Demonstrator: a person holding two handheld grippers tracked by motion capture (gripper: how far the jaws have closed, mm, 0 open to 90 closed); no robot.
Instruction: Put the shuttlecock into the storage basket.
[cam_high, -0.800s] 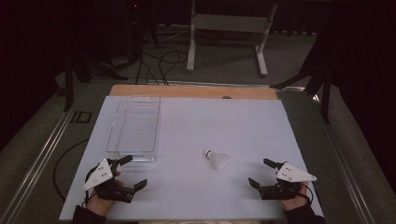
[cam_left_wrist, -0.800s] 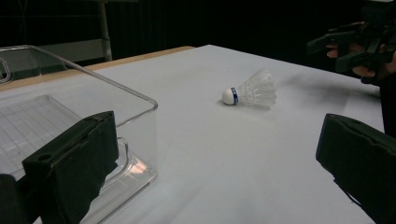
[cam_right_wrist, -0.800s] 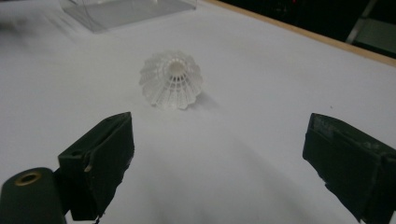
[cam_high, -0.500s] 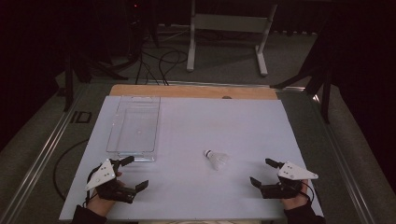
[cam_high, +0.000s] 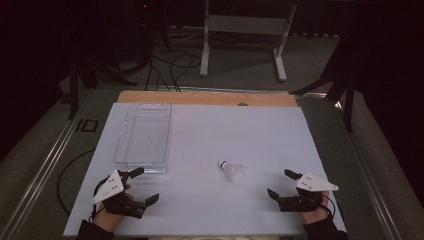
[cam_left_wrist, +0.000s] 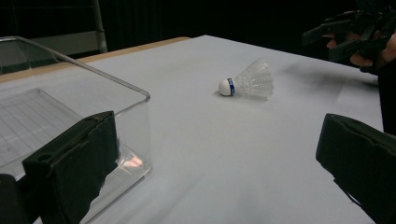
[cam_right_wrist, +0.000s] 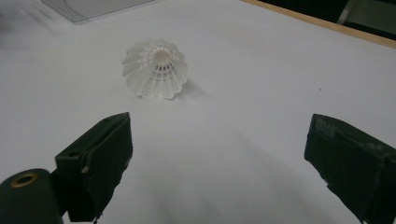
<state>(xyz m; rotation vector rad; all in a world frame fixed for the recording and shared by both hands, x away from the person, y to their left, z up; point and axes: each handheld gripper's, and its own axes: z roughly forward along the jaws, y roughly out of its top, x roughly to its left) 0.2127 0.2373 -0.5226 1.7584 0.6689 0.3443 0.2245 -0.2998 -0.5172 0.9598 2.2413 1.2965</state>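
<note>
Right now both grippers rest low at the near edge of the white table (cam_high: 260, 125), jaws spread wide and holding nothing: the left gripper (cam_high: 142, 186) sits at the near left, just beside the near end of the clear plastic tray (cam_high: 143, 165), and the right gripper (cam_high: 285, 184) at the near right. Between them, a little nearer the right one, a white shuttlecock (cam_high: 231, 170) lies on its side on the bare surface, apart from both grippers and from the tray. In the right gripper view the open skirt of the shuttlecock (cam_right_wrist: 155, 68) faces the jaws, ahead of them and off to the left of their gap; in the left gripper view its cork tip with a blue band (cam_left_wrist: 227, 87) points toward the tray's side. The work in hand looks like picking up the shuttlecock, probably to drop it in the tray, and the reach has not started. The right gripper seems the better placed. To do it well I would swing it left until the shuttlecock sits centred in the gap, come in low, and close across the firmer part near the cork instead of the thin plastic skirt, which will likely flex and may squirt out. Closing gently should stop the light thing from rolling away.
</note>
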